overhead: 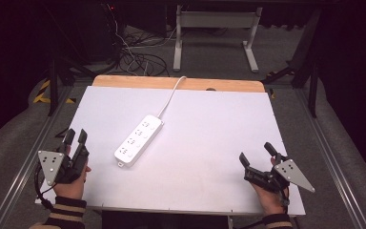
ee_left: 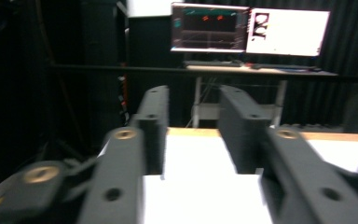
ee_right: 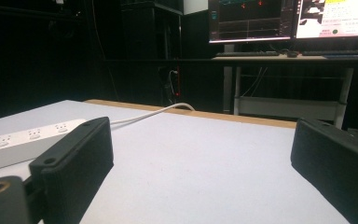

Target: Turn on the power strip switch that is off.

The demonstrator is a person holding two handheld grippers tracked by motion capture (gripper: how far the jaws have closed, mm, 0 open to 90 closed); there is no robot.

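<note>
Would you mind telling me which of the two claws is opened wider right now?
The right claw, at the table's right edge: its jaws spread far apart, while the left claw's jaws stand almost parallel with only a narrow gap.

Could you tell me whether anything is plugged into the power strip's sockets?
Empty: the power strip lies flat on the table, with every visible socket bare.

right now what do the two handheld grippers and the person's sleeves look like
Both the left gripper and the right gripper are black, each with two blocky flat-faced jaws and a grey three-cornered plate dotted with small marks on top. A black cable trails from each. Brass-coloured pivot pins show in the gripper views. The sleeves are dark with tan stripes at the cuffs.
</note>
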